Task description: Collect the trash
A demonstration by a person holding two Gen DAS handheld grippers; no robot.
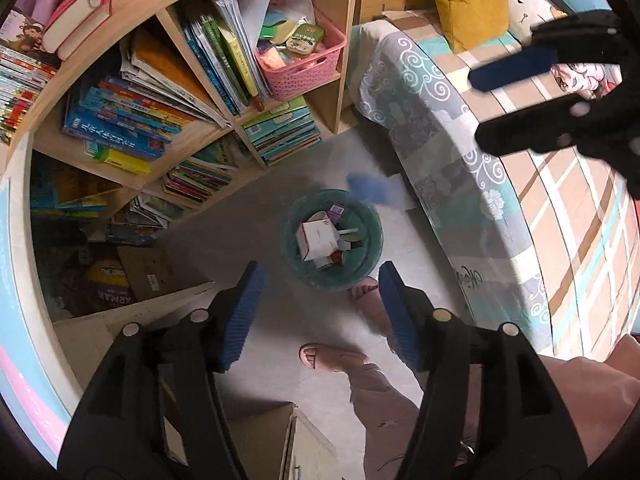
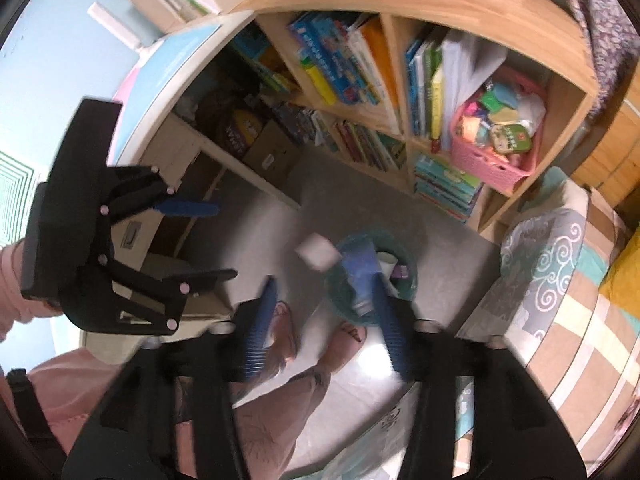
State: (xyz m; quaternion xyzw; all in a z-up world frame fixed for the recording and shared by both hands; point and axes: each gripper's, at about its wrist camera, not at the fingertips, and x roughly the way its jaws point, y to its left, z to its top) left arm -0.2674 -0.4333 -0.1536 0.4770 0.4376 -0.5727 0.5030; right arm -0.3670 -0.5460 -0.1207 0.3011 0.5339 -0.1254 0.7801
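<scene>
Both grippers hang above a narrow strip of grey floor (image 1: 280, 184) hemmed in by a wooden bookshelf (image 1: 224, 8) on one side and the draped edge of a bed (image 1: 460, 184) on the other; a teal wastebasket (image 1: 334, 240) stands in that strip, apart from the shelf and just beside the bed's hanging cover. The left gripper (image 1: 322, 312) points straight down over the basket, its blue-padded fingers spread with nothing between them. The right gripper (image 2: 324, 320) is tilted toward the same basket, fingers likewise parted and empty. The trash is in mid-air or already in the bin: a blurred blue item (image 1: 370, 190) hovers over the basket's far rim in the left view, a blurred white piece (image 2: 318, 254) sits just above the rim in the right view, and inside lies a white carton (image 1: 318, 240) among smaller scraps. Two feet in pink slippers (image 1: 332, 358) stand on the floor right beside the basket, leaving little free floor there. Readable writing is scarce: a box low under the desk shows upside-down letters that seem to read "ARMAR" (image 1: 108, 296), and book spines carry print too small to make out. A pink basket (image 1: 304, 64) of odds and ends fills one shelf compartment. Both falling pieces are too smeared to name, and the bed runs out of frame.
</scene>
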